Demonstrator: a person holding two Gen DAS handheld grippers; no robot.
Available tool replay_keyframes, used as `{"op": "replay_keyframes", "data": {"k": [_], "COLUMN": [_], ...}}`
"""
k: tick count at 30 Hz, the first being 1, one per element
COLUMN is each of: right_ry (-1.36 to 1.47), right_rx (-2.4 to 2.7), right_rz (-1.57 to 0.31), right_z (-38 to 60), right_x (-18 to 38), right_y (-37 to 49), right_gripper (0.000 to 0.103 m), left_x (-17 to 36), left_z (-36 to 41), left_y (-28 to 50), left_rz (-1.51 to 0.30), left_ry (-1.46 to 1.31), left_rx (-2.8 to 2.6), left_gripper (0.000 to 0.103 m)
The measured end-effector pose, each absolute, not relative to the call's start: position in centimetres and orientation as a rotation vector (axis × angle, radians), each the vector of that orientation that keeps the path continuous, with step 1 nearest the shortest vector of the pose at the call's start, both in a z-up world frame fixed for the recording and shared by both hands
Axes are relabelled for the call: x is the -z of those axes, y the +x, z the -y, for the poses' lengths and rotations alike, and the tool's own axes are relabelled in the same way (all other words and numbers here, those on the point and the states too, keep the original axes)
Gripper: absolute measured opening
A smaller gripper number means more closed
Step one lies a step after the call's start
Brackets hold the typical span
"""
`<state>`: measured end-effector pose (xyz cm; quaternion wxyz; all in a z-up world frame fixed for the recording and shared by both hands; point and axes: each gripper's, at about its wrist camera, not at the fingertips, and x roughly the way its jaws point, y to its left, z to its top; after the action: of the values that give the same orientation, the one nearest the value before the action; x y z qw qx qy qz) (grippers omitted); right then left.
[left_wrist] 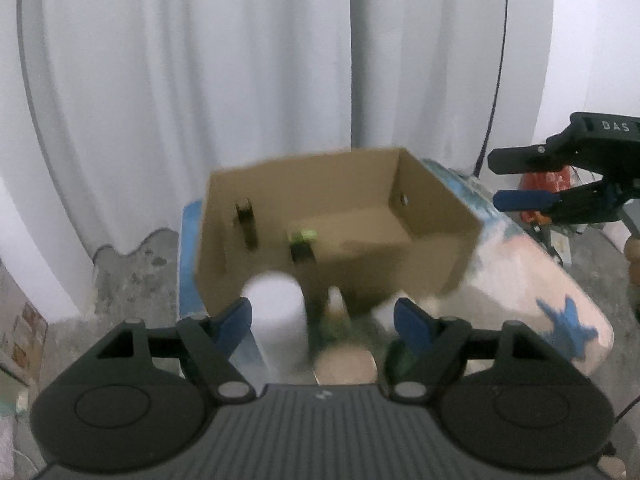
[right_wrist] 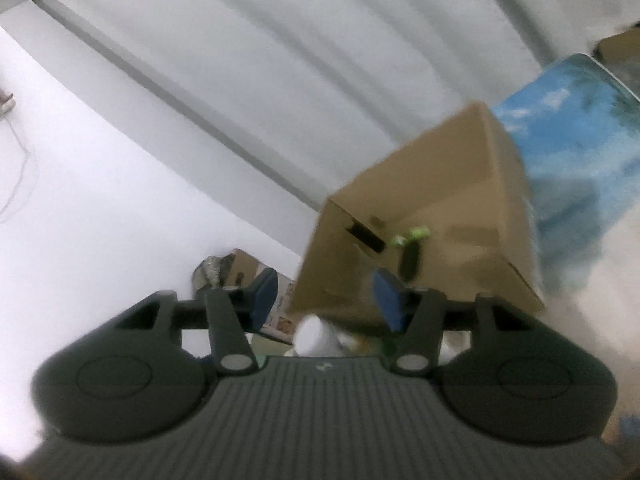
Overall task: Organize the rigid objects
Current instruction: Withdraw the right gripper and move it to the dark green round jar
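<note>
Left tool point(left_wrist: 323, 322): jaws open, nothing pressed between the blue pads point(left_wrist: 235, 320). A white cup point(left_wrist: 278, 320) is seen just past the left pad, upright, apart from it as far as the blur allows. A tan round lid point(left_wrist: 346, 366) lies close under the tool's front; other small items beside it are too blurred to name.

Right tool point(right_wrist: 325, 298): jaws partly open, empty. In the left view it point(left_wrist: 520, 178) is seen at the right edge, level with the box rim and well apart from the box.

Box point(left_wrist: 340, 216): brown cardboard, open at the top, set on a desk point(left_wrist: 532, 280) with a printed blue and pale cover. Inside, a dark upright item point(left_wrist: 246, 222) is noted against the left wall and a dark item with a green top point(left_wrist: 302, 244) near the front wall. The rest of the floor of the box appears bare.

Loose items: the cup and lid are held on the desk in front of the box, between it and the left tool. In the right view the box point(right_wrist: 432, 216) and the cup point(right_wrist: 314, 334) are shown tilted by the camera's roll.

Surround: a white curtain point(left_wrist: 200, 80) behind; a grey floor point(left_wrist: 132, 272) below.

Step judged: between placements, both tools free. Next move is judged to call for a descent onto the cup, jaws wide enough to span it, then a lift over the front wall.
</note>
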<state>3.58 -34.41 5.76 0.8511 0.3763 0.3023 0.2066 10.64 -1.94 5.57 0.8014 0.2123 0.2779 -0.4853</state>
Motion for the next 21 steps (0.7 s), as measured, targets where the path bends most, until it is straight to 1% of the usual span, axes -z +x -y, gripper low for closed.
{"op": "replay_keyframes", "data": {"k": [3, 5, 11, 15, 21], "right_ry": [0.786, 0.755, 0.692, 0.665, 0.636], "right_rx": [-0.398, -0.365, -0.335, -0.333, -0.351], "right_rz": [-0.657, -0.686, -0.784, -0.819, -0.866], "right_z": [34.4, 33.5, 32.2, 31.3, 30.3], "right_x": [-3.2, -1.8, 1.6, 3.0, 4.3], "right_y": [1.4, 0.9, 1.6, 2.4, 3.5], "right_gripper": [0.059, 0.067, 0.074, 0.076, 0.077], "left_x": [-3.4, -1.7, 2.8, 5.7, 6.9], "left_z": [1.0, 1.0, 2.4, 4.0, 5.5], "left_y": [9.2, 8.3, 5.8, 4.9, 5.0], "left_rz": [-0.614, -0.619, -0.617, -0.651, -0.690], "left_ry": [0.465, 0.494, 0.602, 0.625, 0.640], "left_rx": [1.047, 1.047, 1.103, 1.136, 1.156], "left_gripper": [0.079, 0.079, 0.079, 0.079, 0.079]}}
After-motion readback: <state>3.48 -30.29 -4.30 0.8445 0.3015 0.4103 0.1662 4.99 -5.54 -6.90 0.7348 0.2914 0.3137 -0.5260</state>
